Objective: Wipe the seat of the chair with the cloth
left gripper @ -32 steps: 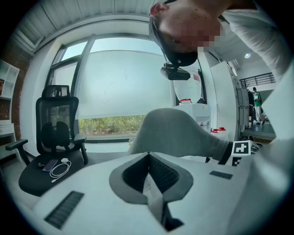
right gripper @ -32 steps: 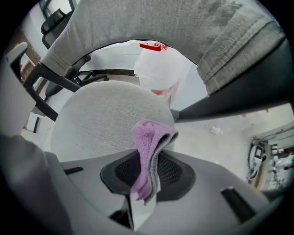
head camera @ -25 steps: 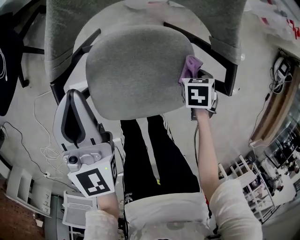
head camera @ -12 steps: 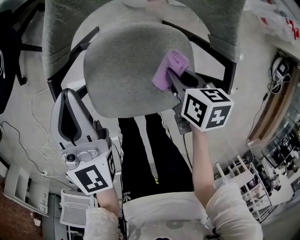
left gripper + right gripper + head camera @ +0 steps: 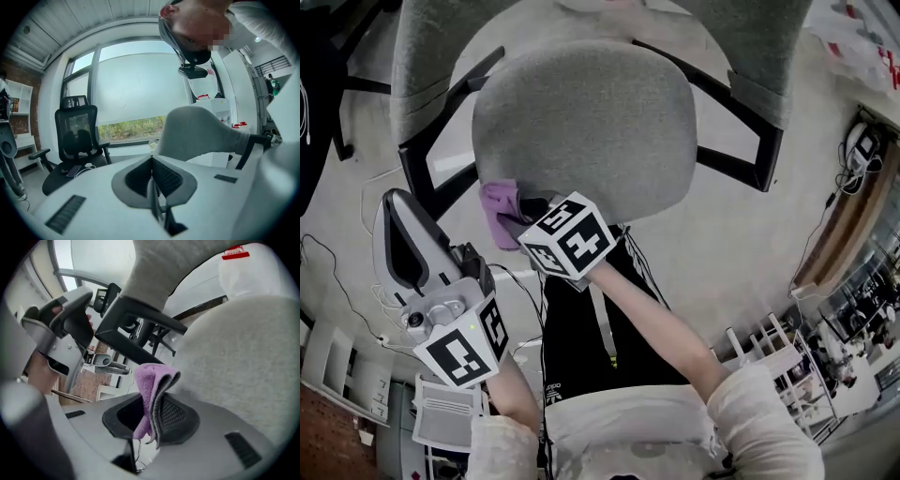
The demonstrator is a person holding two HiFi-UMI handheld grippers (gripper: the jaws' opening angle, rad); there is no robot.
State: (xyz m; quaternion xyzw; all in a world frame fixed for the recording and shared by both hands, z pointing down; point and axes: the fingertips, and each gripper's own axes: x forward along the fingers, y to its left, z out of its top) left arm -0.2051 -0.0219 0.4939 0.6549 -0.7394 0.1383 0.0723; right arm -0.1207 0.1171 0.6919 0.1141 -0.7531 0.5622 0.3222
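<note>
The grey padded chair seat point(image 5: 581, 122) fills the upper middle of the head view. My right gripper point(image 5: 520, 214) is shut on the purple cloth point(image 5: 499, 214) and holds it at the seat's near-left edge. In the right gripper view the cloth point(image 5: 151, 390) hangs folded between the jaws, with the seat point(image 5: 243, 362) close on the right. My left gripper point(image 5: 391, 208) is held off to the left of the chair, over the floor. Its jaws point(image 5: 151, 164) are shut on nothing.
Black armrests point(image 5: 441, 141) point(image 5: 741, 141) flank the seat, and the grey backrest point(image 5: 422, 56) rises behind it. The person's legs in black trousers point(image 5: 591, 328) stand right at the seat's front. Cables point(image 5: 337, 272) lie on the floor at left. Another black office chair point(image 5: 77, 136) stands by the window.
My right gripper has swept the cloth from the seat's far-right edge across to its near-left edge. The left gripper has drifted slightly left and down.
</note>
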